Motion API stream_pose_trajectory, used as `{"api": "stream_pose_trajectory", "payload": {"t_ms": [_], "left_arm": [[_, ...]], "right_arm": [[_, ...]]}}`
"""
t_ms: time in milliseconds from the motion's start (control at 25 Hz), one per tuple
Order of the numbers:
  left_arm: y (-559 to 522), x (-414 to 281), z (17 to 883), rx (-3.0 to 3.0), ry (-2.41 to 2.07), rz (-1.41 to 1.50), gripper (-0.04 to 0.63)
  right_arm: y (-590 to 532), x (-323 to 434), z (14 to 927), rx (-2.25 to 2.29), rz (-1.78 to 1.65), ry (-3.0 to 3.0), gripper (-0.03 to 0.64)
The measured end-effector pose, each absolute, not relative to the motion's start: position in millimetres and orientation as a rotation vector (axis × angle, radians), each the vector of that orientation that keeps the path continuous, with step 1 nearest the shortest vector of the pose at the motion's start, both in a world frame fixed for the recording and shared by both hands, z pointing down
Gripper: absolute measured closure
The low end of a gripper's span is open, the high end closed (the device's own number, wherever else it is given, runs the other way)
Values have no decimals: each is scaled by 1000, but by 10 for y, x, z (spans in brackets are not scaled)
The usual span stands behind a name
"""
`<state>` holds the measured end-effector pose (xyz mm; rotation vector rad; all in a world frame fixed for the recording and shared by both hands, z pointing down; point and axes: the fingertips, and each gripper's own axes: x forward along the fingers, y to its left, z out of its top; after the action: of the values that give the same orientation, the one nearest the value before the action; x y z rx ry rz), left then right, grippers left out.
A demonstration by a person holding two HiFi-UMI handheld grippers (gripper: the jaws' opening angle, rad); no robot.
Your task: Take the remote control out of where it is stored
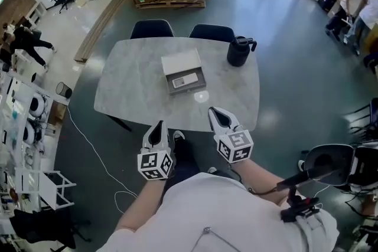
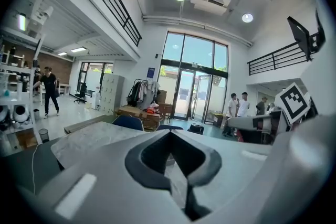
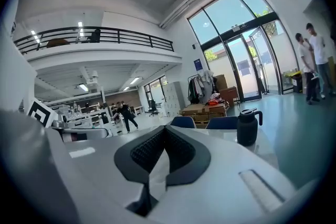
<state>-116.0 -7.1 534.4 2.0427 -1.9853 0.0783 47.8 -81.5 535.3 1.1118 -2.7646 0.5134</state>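
**Both grippers short of the box, nothing held**
Your left gripper (image 1: 157, 128) and right gripper (image 1: 217, 114) stood at lower centre of the frame, jaws pressed together and empty. The slim grey remote control (image 1: 185, 81) lay flat in the open white rectangular box (image 1: 181, 61) at mid-frame on the pale stone-look table (image 1: 127, 88). It appeared light, rigid and smooth. You would best have pinched it across its narrow sides.

The remote control (image 1: 185, 81) in the open box (image 1: 183, 63) at the worktop's (image 1: 130, 85) middle is too small to show buttons. Two chairs (image 1: 152, 28) at the far edge sit mostly hidden beneath it.
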Motion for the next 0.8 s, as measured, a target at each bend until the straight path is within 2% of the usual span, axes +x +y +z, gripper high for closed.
{"api": "stream_pose_trajectory", "payload": {"t_ms": [480, 800], "left_arm": [[-1896, -1950, 5548, 2193, -1677, 198, 595], [-2516, -2105, 6381, 2256, -1369, 643, 594]], "right_arm": [[-2368, -497, 5402, 1233, 455, -2627, 589], [-2927, -947, 6172, 962, 319, -2450, 589]]}}
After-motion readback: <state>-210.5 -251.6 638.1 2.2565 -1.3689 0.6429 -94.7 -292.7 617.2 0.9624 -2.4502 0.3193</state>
